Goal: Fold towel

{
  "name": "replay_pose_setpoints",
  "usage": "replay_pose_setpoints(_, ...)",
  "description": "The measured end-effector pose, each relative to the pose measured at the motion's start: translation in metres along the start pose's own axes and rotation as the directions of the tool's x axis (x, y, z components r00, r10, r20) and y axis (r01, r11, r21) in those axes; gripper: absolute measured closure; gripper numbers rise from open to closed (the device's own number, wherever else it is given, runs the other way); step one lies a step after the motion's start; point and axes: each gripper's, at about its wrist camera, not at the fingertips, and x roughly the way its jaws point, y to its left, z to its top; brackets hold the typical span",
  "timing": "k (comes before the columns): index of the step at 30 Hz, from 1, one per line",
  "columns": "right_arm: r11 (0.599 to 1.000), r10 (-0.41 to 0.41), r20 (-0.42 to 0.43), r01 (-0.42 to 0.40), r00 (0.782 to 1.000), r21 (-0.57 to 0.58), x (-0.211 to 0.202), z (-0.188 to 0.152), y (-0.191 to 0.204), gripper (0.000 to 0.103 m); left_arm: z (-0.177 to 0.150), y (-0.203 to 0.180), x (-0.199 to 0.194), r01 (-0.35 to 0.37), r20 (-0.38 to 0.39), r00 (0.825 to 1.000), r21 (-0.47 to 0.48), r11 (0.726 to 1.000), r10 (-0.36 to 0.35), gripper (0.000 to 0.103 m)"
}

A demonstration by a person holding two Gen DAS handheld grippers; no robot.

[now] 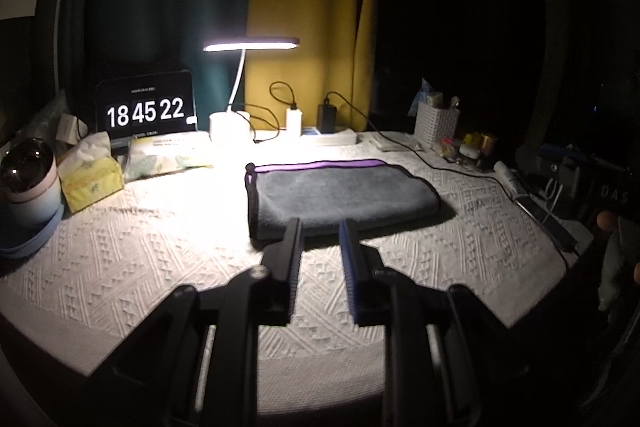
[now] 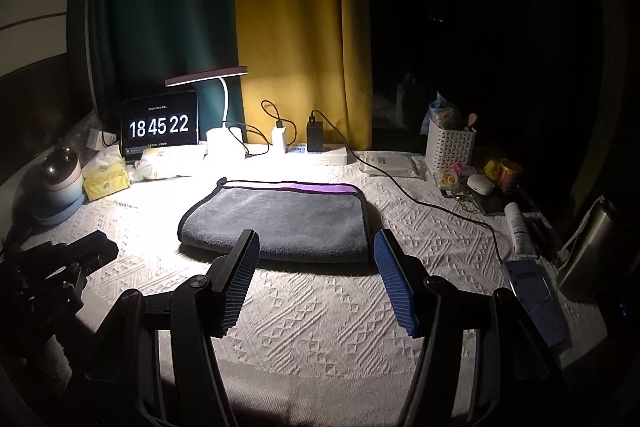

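A grey towel with a black border and a purple strip along its far edge lies folded flat on the white textured tablecloth. It also shows in the right wrist view. My left gripper is open with a narrow gap and empty, its fingertips just short of the towel's near edge. My right gripper is wide open and empty, just in front of the towel's near edge. The left gripper also shows in the right wrist view, at the left edge.
A lit desk lamp, a tablet clock, tissue packs, a power strip with chargers and a black cable line the back. A white basket, a tube and small items sit at right.
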Motion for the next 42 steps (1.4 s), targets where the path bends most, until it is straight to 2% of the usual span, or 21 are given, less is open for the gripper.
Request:
replay_pose_setpoints(6, 1.000, -0.010, 0.033, 0.011, 0.999, -0.009, -0.020, -0.002, 0.003, 0.040, 0.002, 0.001, -0.011, 0.019, 0.017, 1.000, -0.011, 1.000, -0.019, 0.083)
replay_pose_setpoints(20, 0.999, -0.022, 0.141, 0.027, 0.990, -0.029, -0.072, 0.014, 0.014, 0.040, 0.031, 0.003, -0.062, 0.000, 0.191, 0.982, -0.004, 1.000, 0.001, 0.083)
replay_pose_setpoints(24, 0.999, -0.023, 0.172, 0.028, 0.985, -0.026, -0.084, 0.019, 0.014, 0.040, 0.041, 0.003, -0.071, 0.013, 0.216, 0.976, -0.002, 1.000, -0.013, 0.083)
replay_pose_setpoints(35, 0.999, -0.018, 0.243, 0.025, 0.970, -0.026, -0.104, 0.037, 0.016, 0.040, 0.066, -0.005, -0.091, 0.009, 0.276, 0.961, 0.038, 0.999, -0.019, 0.083)
replay_pose_setpoints(42, 0.999, -0.017, 0.259, 0.025, 0.966, -0.029, -0.103, 0.044, 0.017, 0.039, 0.078, -0.003, -0.096, 0.017, 0.304, 0.952, 0.034, 0.999, -0.027, 0.083)
